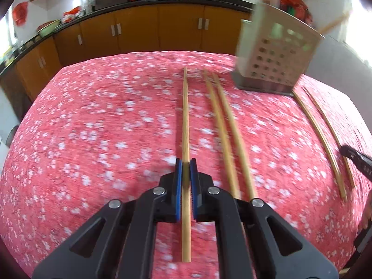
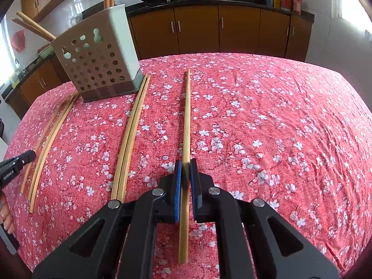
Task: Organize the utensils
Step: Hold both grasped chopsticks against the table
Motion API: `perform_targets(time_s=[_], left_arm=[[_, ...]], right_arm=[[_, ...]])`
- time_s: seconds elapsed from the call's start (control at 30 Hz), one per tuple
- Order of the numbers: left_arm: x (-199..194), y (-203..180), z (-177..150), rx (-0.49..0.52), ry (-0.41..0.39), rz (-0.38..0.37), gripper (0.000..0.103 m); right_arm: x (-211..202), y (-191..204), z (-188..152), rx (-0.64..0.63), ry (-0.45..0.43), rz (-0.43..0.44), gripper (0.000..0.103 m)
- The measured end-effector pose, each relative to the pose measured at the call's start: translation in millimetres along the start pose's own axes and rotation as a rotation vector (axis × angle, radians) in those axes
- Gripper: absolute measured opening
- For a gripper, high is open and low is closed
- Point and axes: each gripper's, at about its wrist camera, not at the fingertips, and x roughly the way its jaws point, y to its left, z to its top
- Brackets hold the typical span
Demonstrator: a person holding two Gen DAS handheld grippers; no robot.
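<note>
Both clenched: left gripper [image 1: 185, 162] on one chopstick [image 1: 185, 116], right gripper [image 2: 185, 162] on another chopstick [image 2: 186, 116]. Light, stiff, slippery wood; better gripped mid-length.

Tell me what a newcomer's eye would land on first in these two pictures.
The pink flowered tablecloth fills both views. Each gripper is shut on one chopstick lying on it: the left gripper and the right gripper. Behind stands a perforated holder with chopsticks already poking out.
</note>
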Motion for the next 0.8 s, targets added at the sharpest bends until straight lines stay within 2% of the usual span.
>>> perform_targets(time_s=[0.07,0.2,0.5,0.8], left_arm=[[1,11,4,-0.029,-0.001,0.018,0.008],[1,27,5,-0.068,-0.006,0.005,0.009],[-3,34,1,-0.088,-0.02,-0.022,0.01],[-5,34,0,-0.082,-0.019,-0.012,0.01]], right_arm=[[1,-2,2,0.0,-0.004,-0.019,0.008],[4,-10,6,0.03,-0.007,-0.026,0.008],[5,-9,5,0.033,-0.005,-0.025,0.009],[5,-10,5,0.037,-0.005,-0.022,0.009]])
